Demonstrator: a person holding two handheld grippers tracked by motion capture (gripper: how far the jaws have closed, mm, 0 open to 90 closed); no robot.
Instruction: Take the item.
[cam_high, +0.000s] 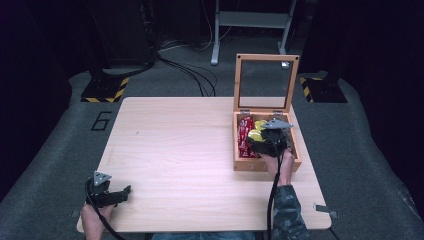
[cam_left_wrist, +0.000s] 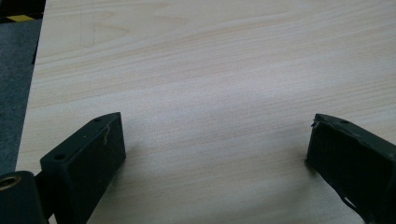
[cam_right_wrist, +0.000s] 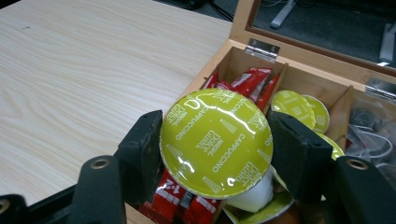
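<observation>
- Your right gripper (cam_right_wrist: 215, 144) clamps a green capsule (cam_right_wrist: 216, 143), lifted just above the wooden box (cam_high: 265, 165).
- Left gripper (cam_left_wrist: 215, 154) gapes wide, idle on the counter (cam_high: 190, 145).
- Next, probably: carry the capsule clear of the box wall.

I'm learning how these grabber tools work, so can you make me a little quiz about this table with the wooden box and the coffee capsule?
1. True or false: the right hand-held gripper is shut on a round capsule with a yellow-green foil lid.
2. What lies in the left compartment of the light wooden box with a raised glass lid? A) red sachets B) spoons C) nothing
3. What lies between the jaws of the left hand-held gripper?

Key
1. True; both jaws press its sides above the box.
2. A, the red sachets.
3. Nothing; the open jaws show only the pale wooden table.
</observation>
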